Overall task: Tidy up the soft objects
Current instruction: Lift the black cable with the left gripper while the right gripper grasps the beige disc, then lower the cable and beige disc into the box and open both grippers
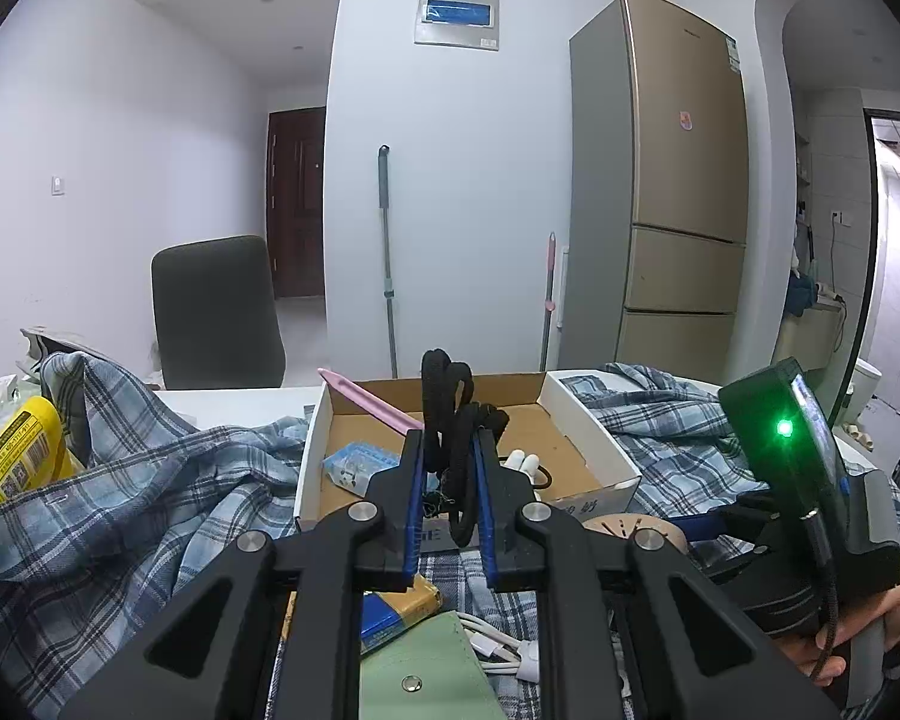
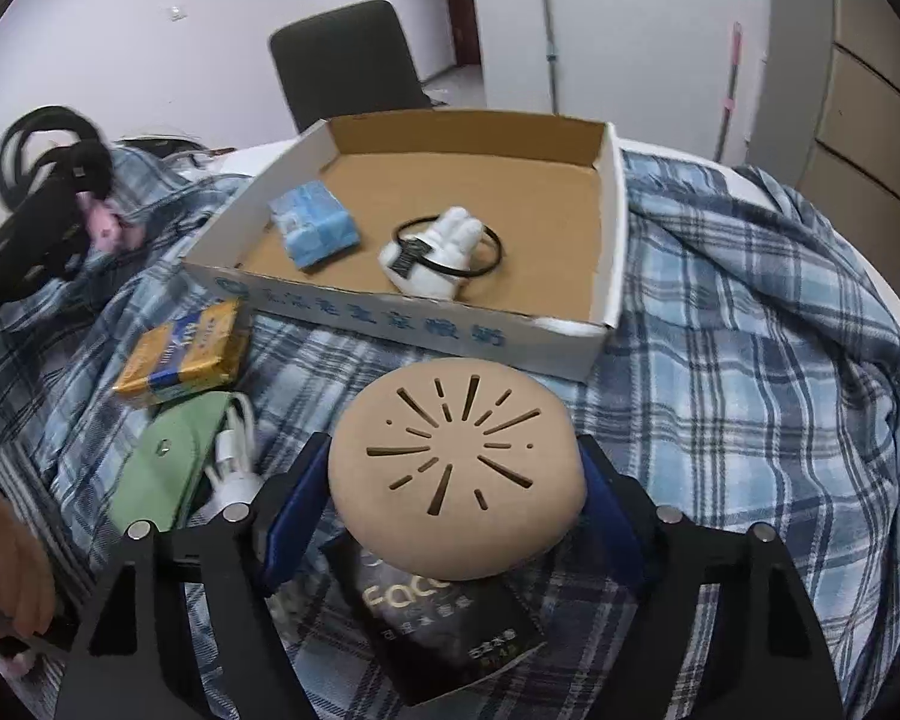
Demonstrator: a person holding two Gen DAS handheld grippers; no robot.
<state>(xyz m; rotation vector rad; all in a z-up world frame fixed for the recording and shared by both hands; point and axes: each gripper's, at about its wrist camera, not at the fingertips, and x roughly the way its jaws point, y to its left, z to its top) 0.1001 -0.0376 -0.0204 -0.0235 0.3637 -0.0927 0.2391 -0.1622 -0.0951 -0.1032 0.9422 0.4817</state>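
Observation:
My left gripper [image 1: 447,450] is shut on a black braided cord [image 1: 450,414] and holds it up in front of the open cardboard box [image 1: 594,444]. It shows at the far left of the right wrist view [image 2: 60,198]. My right gripper [image 2: 450,468] has its fingers around a tan bun-shaped soft toy [image 2: 456,474], just before the box's front wall [image 2: 390,324]. In the box lie a blue tissue pack [image 2: 315,223] and a white plush hand with a black hair tie [image 2: 435,258].
A blue plaid cloth [image 2: 750,360] covers the table. On it lie a yellow-blue tissue pack [image 2: 180,354], a green pouch [image 2: 162,468], a white charger cable [image 2: 231,468] and a black packet [image 2: 438,630]. A dark chair [image 1: 216,312] stands behind the table.

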